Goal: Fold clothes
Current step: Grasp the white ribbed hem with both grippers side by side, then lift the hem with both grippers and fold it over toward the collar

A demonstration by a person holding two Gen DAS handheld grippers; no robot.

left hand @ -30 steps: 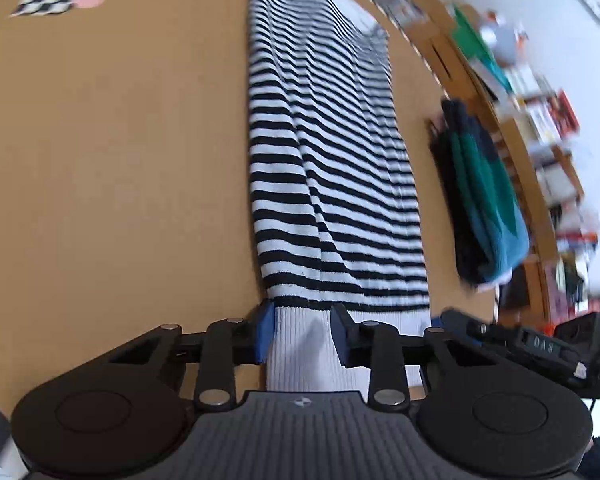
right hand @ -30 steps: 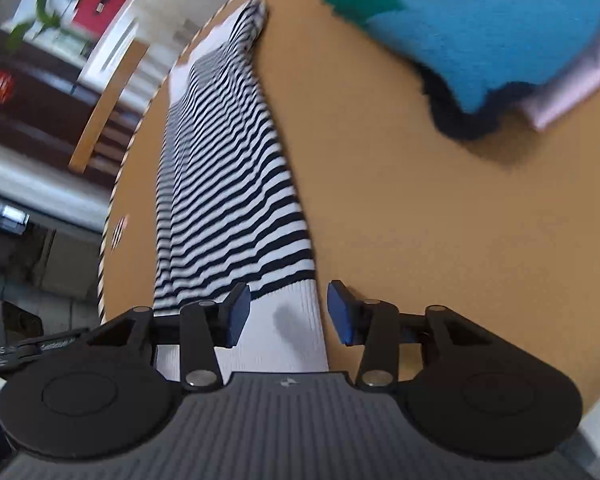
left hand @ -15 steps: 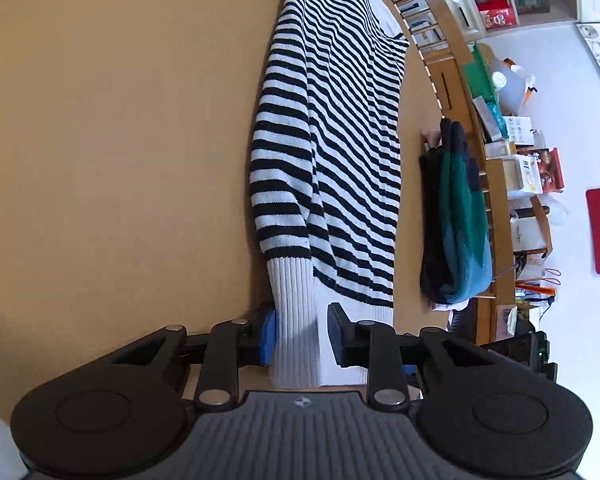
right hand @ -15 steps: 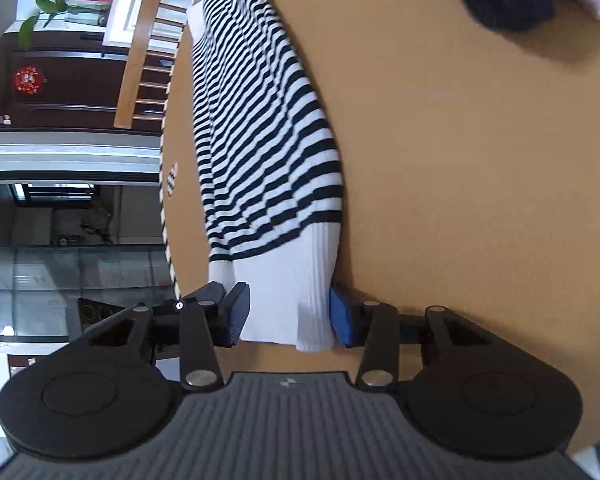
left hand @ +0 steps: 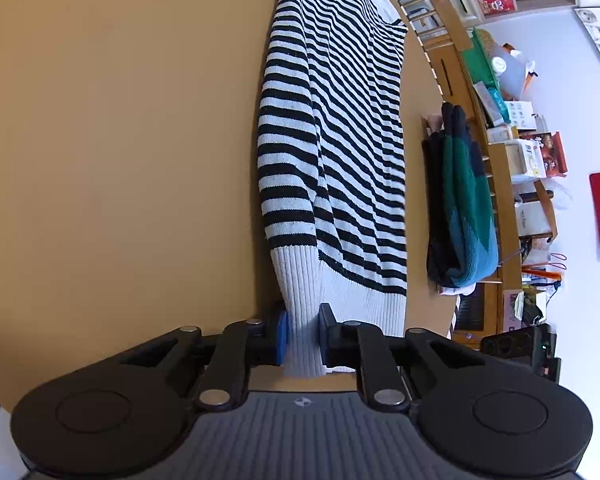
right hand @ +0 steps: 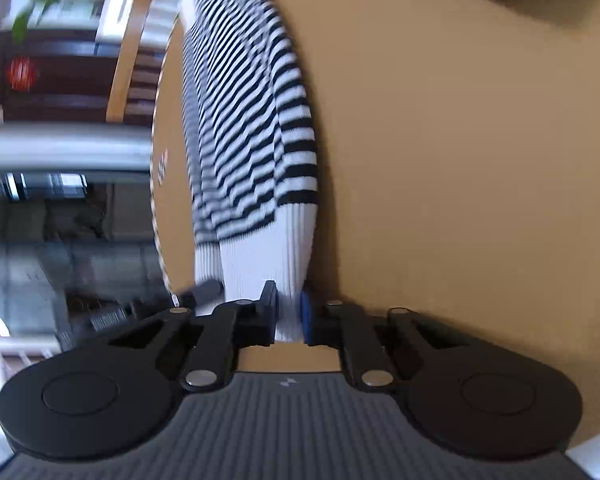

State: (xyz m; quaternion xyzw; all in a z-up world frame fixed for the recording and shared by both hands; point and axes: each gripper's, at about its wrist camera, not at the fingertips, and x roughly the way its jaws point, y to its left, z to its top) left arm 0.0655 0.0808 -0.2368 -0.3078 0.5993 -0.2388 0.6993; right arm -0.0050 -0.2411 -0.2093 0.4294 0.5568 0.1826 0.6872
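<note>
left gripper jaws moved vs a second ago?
Yes. The left gripper jaws have just been closing and now pinch the striped sweater white hem.

No legible words, numbers or brand names anywhere in either view. Only a small white emblem, no letters, stamped at the centre of the ribbed grey plastic housing point(left hand: 300, 402) of the left tool, and a similar tiny mark on the ribbed grey housing point(right hand: 286, 383) of the right one. Printed packaging on the cluttered wooden shelf unit point(left hand: 500, 152) too small and distorted to read. Round red ornament point(right hand: 20, 74) on the dark wooden door blurred, any characters unreadable. Small checkered marker point(right hand: 162, 164) near the tan table's edge, pattern only, no text.
</note>
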